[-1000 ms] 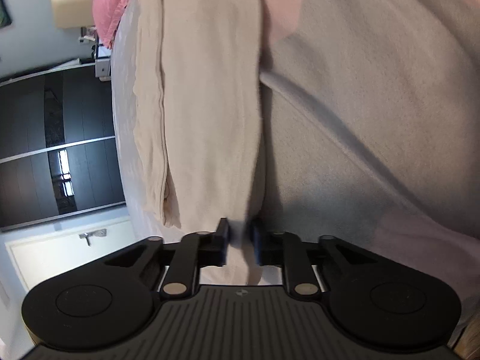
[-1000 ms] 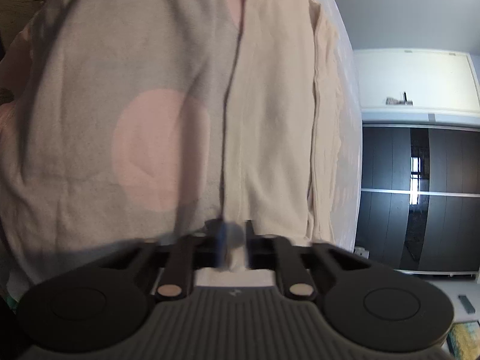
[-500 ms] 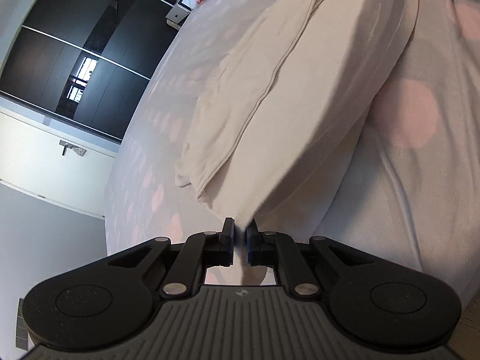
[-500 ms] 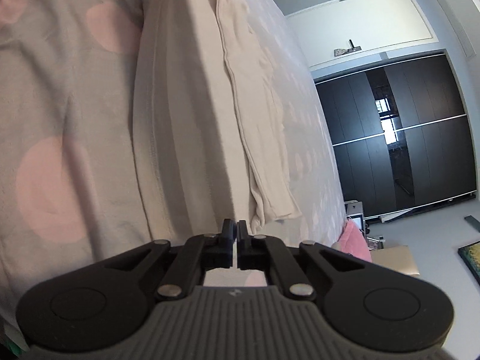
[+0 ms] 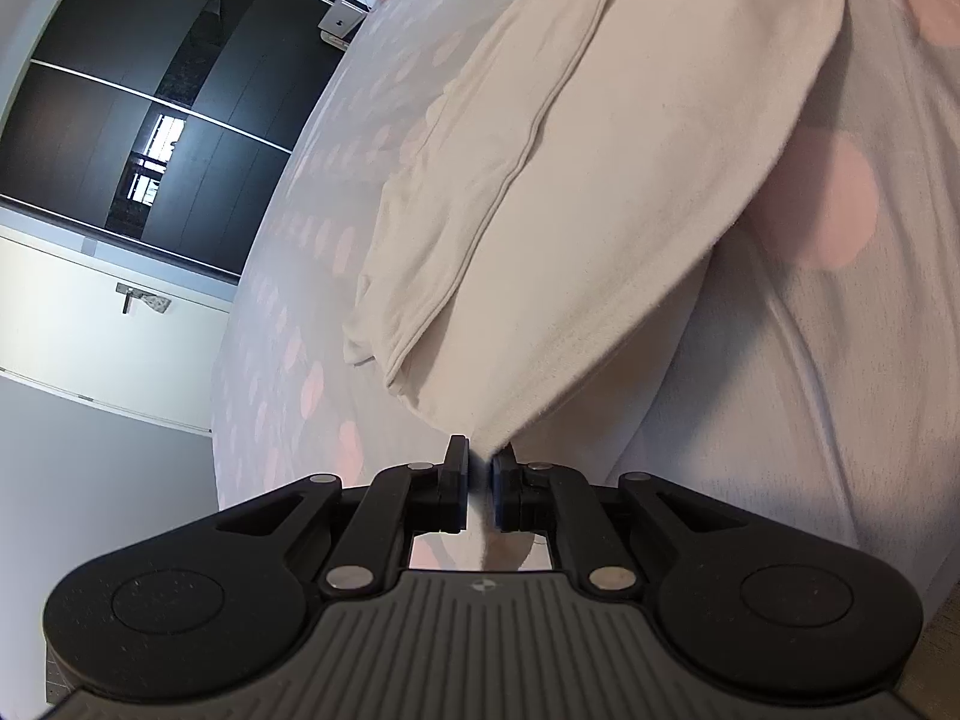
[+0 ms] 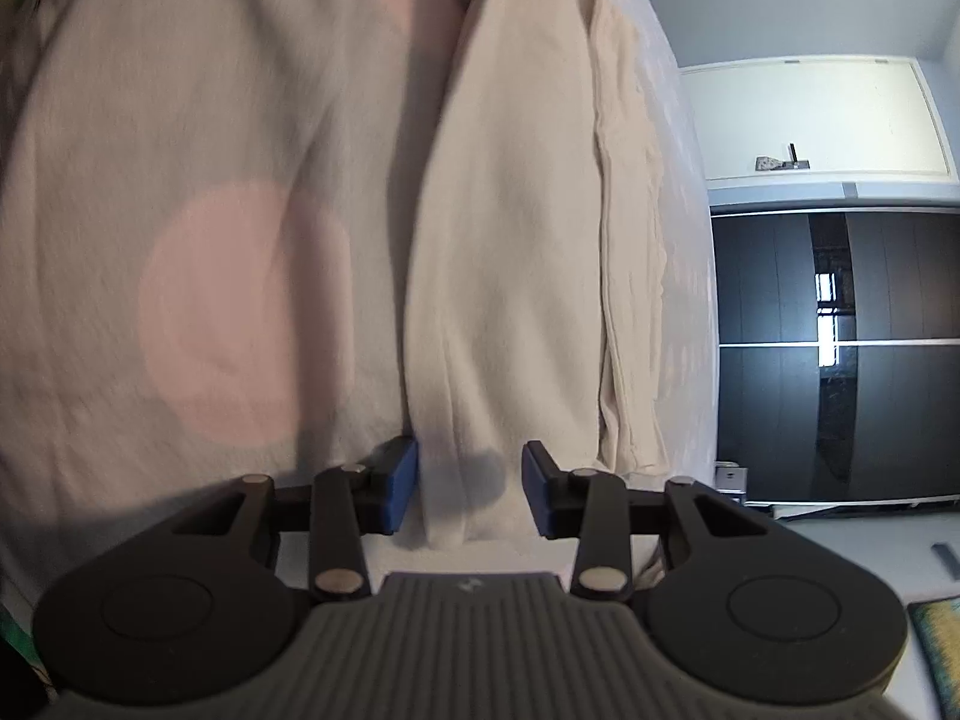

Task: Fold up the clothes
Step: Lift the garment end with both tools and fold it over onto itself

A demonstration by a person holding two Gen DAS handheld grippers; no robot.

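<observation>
The bed's polka-dot sheet, soft pale fabric with pink spots, served as the folding surface. The cream garment, thick and matte with a stitched seam, lay across it, one corner lifted near the left gripper, which was clamped on that corner. The right gripper was opening, cloth loose between its blue pads.

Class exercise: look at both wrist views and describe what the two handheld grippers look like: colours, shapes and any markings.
The left gripper and right gripper match: a ribbed grey body with a small round emblem, two black round-ended side plates, black linkage arms with silver rivets, and jaws faced with blue pads. No cables, hands or sleeves show.
</observation>
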